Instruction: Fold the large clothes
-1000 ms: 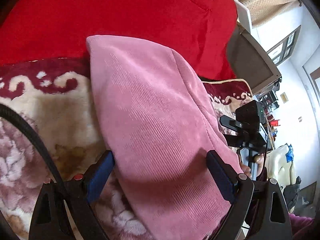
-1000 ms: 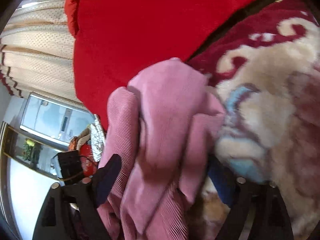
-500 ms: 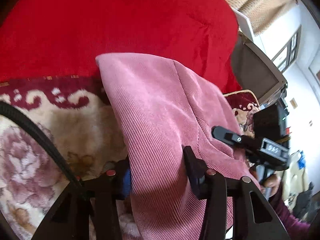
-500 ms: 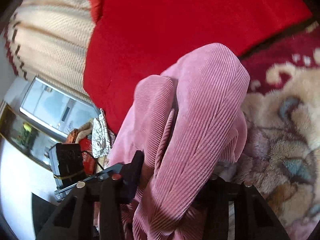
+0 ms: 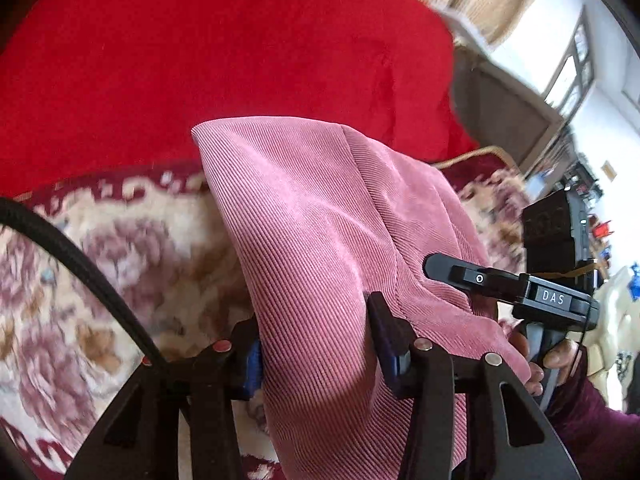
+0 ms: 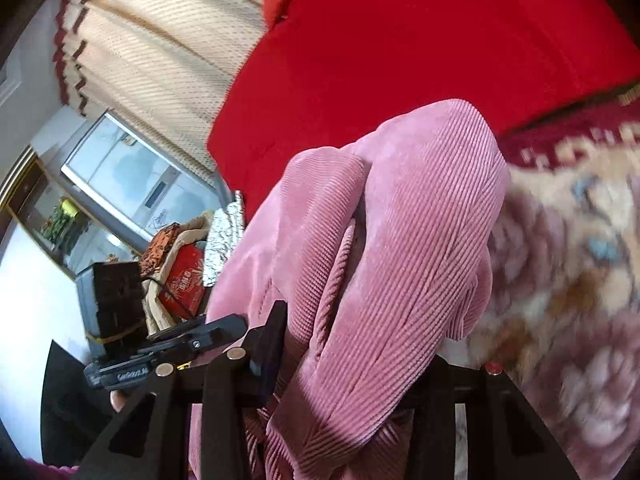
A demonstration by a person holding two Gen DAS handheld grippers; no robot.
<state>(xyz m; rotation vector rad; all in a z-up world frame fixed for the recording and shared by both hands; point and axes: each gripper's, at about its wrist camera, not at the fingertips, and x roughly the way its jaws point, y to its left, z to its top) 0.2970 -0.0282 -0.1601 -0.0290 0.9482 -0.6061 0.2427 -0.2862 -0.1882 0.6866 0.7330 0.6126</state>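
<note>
A pink corduroy garment (image 5: 320,216) is bunched and folded over, lifted above a floral blanket. My left gripper (image 5: 316,344) is shut on a thick fold of the garment near its lower edge. In the right wrist view the same garment (image 6: 400,232) drapes over my right gripper (image 6: 352,344), which is shut on its bunched layers; the right finger is hidden under the cloth. The right gripper also shows in the left wrist view (image 5: 500,284), to the right, against the garment.
A floral cream and maroon blanket (image 5: 80,280) covers the surface below. A big red quilt (image 5: 200,60) lies behind. Beige curtains (image 6: 152,40), a cabinet and boxes (image 6: 180,276) stand beyond the bed edge.
Both grippers closed from open onto the pink garment and lifted it. The garment is now more bunched and drawn toward me.
</note>
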